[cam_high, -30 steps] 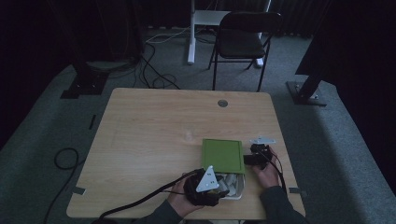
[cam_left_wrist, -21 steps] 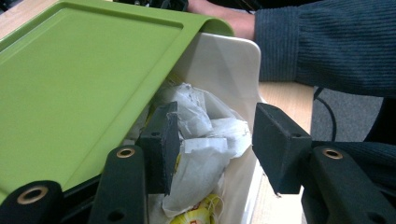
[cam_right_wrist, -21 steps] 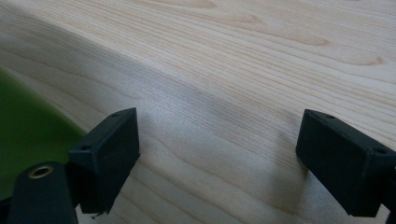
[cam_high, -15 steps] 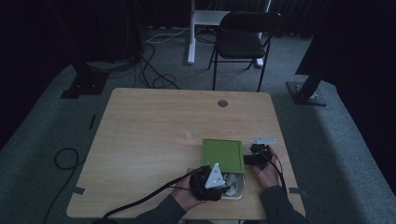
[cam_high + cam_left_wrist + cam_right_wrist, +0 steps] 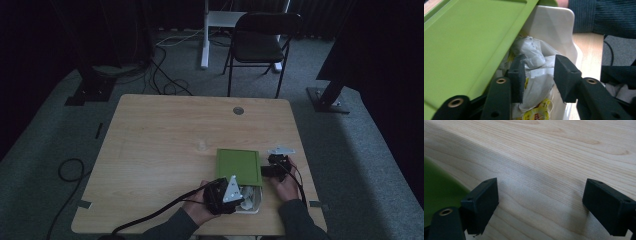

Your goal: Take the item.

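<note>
White box [image 5: 254, 201] at lower centre of the high view, near table [image 5: 165, 130] front edge; green lid [image 5: 239, 166] slid back, partly covering it. Crumpled tea-bag packets [image 5: 534, 75] inside, white with yellow print. Left gripper [image 5: 537, 75] reaches in, jaws part open astride a packet, not clamped. Right gripper [image 5: 540, 202], lower right beside lid, jaws wide apart over bare wood, holding nothing.

Both forearms come in from the table's near edge. The left hand [image 5: 196, 206] holds the left gripper [image 5: 537, 72] pointing right, its jaws partly apart. The right hand [image 5: 286, 184] holds the right gripper [image 5: 540, 192] pointing left, its jaws spread wide.
</note>
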### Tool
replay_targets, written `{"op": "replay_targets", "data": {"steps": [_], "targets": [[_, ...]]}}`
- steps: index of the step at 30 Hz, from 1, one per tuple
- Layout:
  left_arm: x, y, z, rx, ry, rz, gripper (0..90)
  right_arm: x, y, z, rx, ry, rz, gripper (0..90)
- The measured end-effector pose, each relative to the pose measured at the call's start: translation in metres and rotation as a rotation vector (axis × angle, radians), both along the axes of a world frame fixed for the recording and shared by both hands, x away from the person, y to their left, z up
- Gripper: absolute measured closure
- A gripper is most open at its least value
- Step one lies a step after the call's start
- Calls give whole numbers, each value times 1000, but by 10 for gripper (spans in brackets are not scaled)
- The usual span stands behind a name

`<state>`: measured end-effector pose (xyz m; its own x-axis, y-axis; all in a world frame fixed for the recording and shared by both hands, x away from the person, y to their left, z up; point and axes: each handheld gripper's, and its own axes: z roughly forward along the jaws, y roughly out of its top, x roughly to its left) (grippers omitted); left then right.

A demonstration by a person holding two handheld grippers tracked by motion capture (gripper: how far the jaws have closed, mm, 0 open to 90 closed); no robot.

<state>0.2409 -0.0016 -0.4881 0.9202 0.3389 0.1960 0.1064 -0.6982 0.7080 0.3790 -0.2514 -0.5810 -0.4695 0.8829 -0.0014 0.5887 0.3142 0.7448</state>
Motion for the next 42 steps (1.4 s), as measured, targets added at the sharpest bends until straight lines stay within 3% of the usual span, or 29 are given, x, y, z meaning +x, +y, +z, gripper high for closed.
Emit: {"op": "replay_targets", "data": {"steps": [7, 12, 26, 33, 42], "targets": [[-2, -1, -1, 39, -25, -13, 715, 0, 0, 0, 0, 0, 0, 129], [-1, -1, -1, 46, -27, -19, 734, 0, 0, 0, 0, 0, 0, 130], [1, -1, -1, 70, -19, -31, 900, 0, 0, 0, 0, 0, 0, 130], [0, 0, 2, 45, -13, -35, 900, 0, 0, 0, 0, 0, 0, 130], [-1, 10, 16, -1, -11, -38, 900, 0, 0, 0, 0, 0, 0, 130]]}}
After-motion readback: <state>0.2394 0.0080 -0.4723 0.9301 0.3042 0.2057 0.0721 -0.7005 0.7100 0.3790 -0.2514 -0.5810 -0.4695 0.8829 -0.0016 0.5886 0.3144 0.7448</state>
